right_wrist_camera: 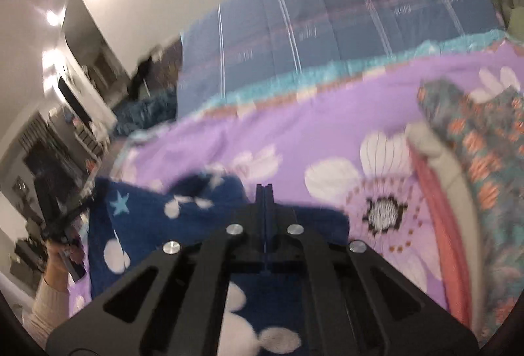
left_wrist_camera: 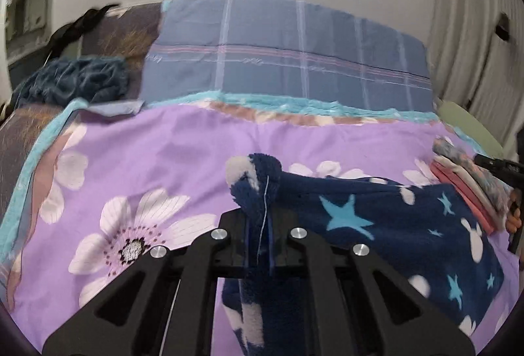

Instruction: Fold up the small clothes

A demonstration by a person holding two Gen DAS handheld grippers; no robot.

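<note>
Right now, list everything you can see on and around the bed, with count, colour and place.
fleece garment: one, navy with stars and white shapes, on the bedspread, lifted at two spots.
folded clothes: one stack, patterned teal-orange over cream and red, right.
bedspread: one, purple, white flowers.
blanket: one, blue checked, at the back.
crumpled cloth: one, dark teal, back left.
left gripper: black, shut on the fleece garment.
right gripper: black, shut on it.

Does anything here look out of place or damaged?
Only a small thing: a loose pale thread hangs from the navy star-print fleece where the left gripper pinches it. Otherwise nothing stands out; the folded stack lies tidy.
</note>
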